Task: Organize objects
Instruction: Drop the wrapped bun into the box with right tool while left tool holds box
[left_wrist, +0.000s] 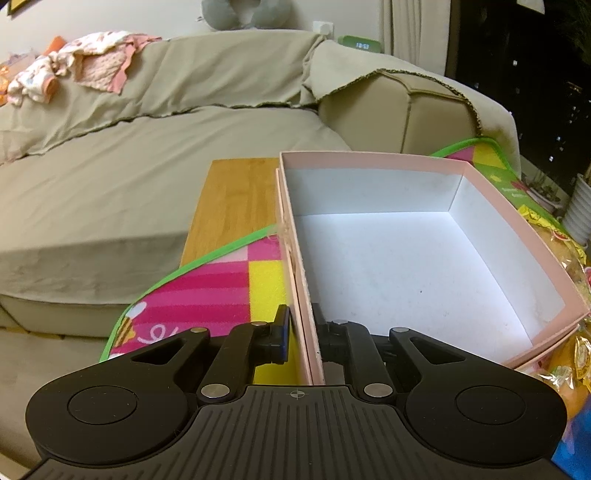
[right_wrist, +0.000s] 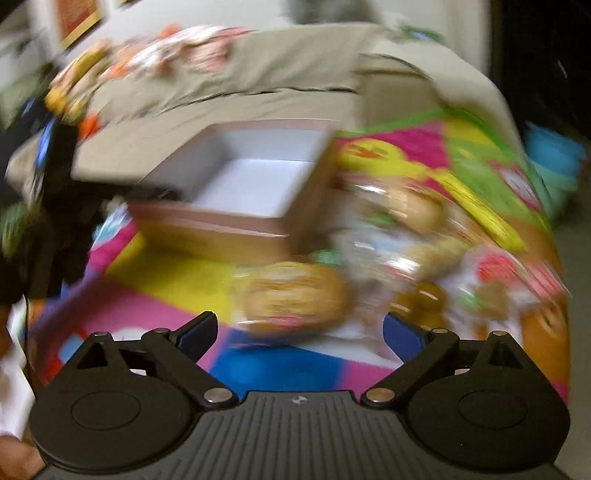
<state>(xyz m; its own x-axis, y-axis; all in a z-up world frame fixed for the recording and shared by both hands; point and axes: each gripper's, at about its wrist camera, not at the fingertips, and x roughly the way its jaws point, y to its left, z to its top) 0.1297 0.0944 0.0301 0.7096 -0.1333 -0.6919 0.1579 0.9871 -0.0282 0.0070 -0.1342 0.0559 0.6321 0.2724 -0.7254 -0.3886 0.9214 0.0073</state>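
Note:
An open pink box with a white inside sits on a colourful play mat. My left gripper is shut on the box's near left wall, one finger outside and one inside. The box holds nothing. In the blurred right wrist view the same box lies ahead to the left. Several wrapped bread snack packets lie on the mat just beyond my right gripper, which is open and holds nothing.
A beige covered sofa with baby clothes stands behind. A wooden board lies left of the box. More snack packets lie at the box's right. A blue bin stands far right.

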